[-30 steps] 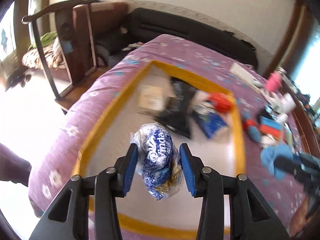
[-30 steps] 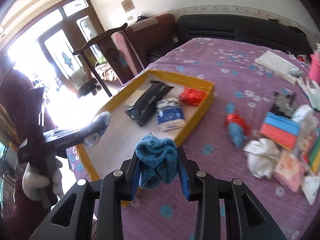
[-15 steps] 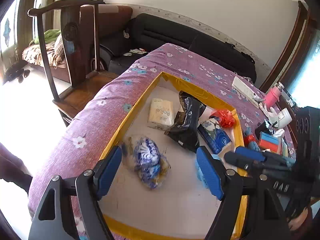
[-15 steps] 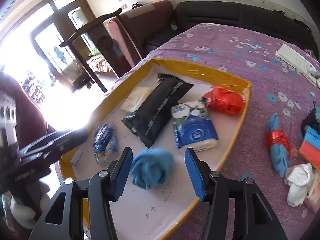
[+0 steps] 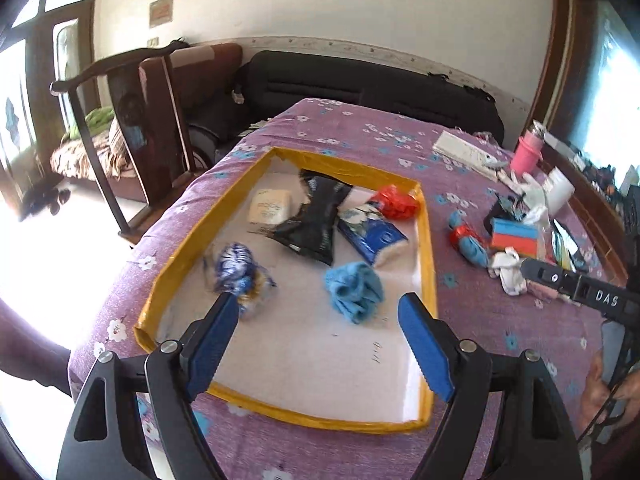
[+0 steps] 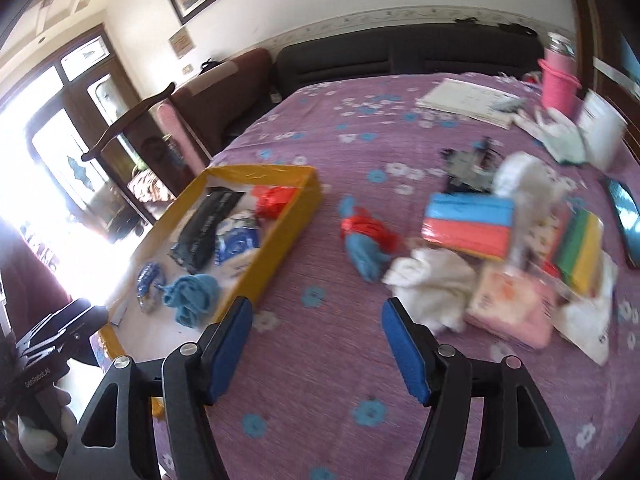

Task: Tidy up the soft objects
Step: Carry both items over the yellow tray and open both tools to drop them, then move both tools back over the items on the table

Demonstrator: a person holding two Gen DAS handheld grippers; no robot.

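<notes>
- The purple flowered cloth (image 5: 360, 132) covers the whole table, with the yellow-rimmed tray (image 5: 427, 240) lying on its left part, same place as a second ago.
- Both grippers have drawn back from the tray since half a second ago. The left gripper (image 5: 320, 340) hangs above the tray's near end, its jaws wide apart and holding nothing. The right gripper (image 6: 316, 344) has swung off over bare cloth, jaws likewise spread and empty.
- To the right of the tray sits the unsorted pile, untouched: a red and blue block (image 6: 468, 222), a white cloth (image 6: 430, 280), a pink pack (image 6: 508, 306).
- The black pouch (image 5: 316, 220) lies in the middle of the tray, a blue tissue pack (image 5: 372, 236) beside it.
- The blue towel (image 5: 354, 288), clamped in the right gripper a second ago, now lies loose on the tray floor.
- The blue and white bag (image 5: 236, 272), earlier in the left gripper, rests near the tray's left rim, well apart from the towel.
</notes>
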